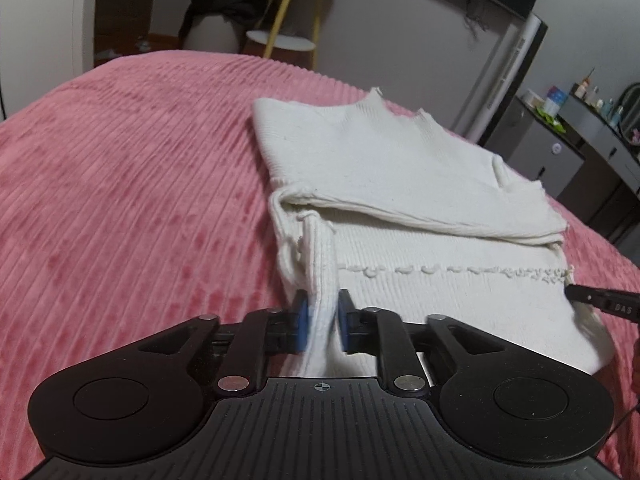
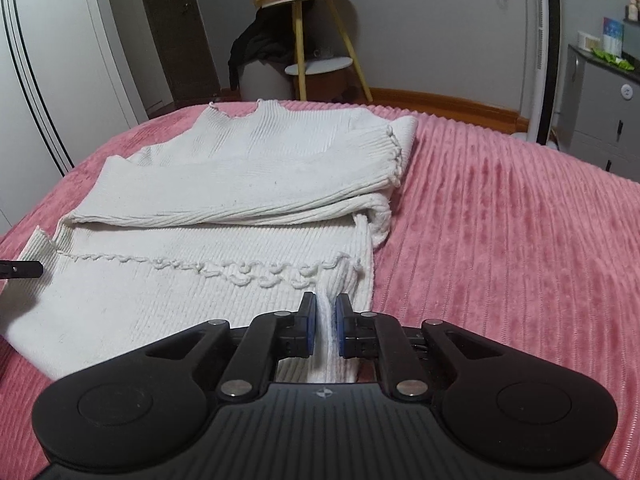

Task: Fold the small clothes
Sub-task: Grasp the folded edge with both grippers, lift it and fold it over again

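Note:
A white ribbed knit sweater [image 1: 400, 168] lies flat on the pink bedspread [image 1: 120, 200], sleeves folded across its middle and collar at the far end. My left gripper [image 1: 323, 312] is shut on a pinched ridge of the sweater's near left hem. In the right wrist view the same sweater [image 2: 240, 168] spreads to the left, and my right gripper [image 2: 325, 312] is shut on a bunched fold of its near right hem. The tip of the right gripper [image 1: 600, 304] shows at the right edge of the left view. The left gripper's tip [image 2: 22, 270] shows at the left edge of the right view.
The pink ribbed bedspread [image 2: 520, 240] stretches wide on both sides of the sweater. Beyond the bed stand a small round side table with yellow legs [image 2: 316, 40], a dark garment over a stool [image 2: 260, 52], wardrobe doors [image 2: 48, 80] and a grey cabinet [image 2: 600, 112].

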`<state>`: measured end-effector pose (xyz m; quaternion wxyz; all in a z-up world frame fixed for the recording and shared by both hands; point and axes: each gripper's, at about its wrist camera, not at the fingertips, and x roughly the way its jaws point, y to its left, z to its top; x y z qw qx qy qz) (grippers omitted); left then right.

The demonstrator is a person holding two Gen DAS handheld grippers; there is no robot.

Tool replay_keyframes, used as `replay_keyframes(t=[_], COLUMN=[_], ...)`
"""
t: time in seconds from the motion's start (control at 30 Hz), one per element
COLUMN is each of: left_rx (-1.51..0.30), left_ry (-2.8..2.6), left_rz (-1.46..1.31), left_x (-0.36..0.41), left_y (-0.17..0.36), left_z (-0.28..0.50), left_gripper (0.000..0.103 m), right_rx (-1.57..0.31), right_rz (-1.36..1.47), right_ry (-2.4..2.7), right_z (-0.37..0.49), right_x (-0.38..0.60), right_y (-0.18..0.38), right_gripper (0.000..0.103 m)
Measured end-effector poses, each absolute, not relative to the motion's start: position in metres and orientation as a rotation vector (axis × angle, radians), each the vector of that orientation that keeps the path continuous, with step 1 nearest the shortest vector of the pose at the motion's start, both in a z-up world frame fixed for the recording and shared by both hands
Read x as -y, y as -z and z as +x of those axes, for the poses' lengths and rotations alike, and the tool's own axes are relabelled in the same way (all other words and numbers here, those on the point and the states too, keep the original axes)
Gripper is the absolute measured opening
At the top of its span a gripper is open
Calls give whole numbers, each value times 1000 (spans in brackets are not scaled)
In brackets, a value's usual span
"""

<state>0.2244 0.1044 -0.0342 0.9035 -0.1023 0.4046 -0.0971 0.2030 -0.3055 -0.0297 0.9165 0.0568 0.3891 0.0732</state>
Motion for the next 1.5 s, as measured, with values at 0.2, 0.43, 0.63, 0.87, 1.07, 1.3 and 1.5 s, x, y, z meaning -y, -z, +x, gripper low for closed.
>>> replay_keyframes(t=[0.2, 0.43, 0.63, 0.87, 1.07, 1.3, 1.5], left_rx=[-860, -775, -665, -533, -510, -615, -679], left_ry=[181, 161, 185, 187, 144, 62, 45], left_rz=[-201, -162, -168, -167, -183, -178, -163], left_x=[-98, -103, -97, -94, -91, -91, -98], left_y=[40, 13, -23, -59, -57, -14, 11], left_z=[233, 217, 214, 230, 266, 314, 328], left_gripper=[14, 13, 12, 10, 10, 9, 9], right_rx=[-790, -696, -634, -554, -504, -561, -627], right_rz=[105, 115, 135, 108, 85, 73, 62], right_ry=[-133, -144, -141, -128, -63, -20, -32], right_z=[203, 187, 187, 205, 239, 289, 311], right_x=[305, 308, 308, 299, 298, 302, 308], right_y=[31, 13, -3, -25, -35, -15, 11], right_gripper=[8, 6, 6, 5, 5, 5, 5])
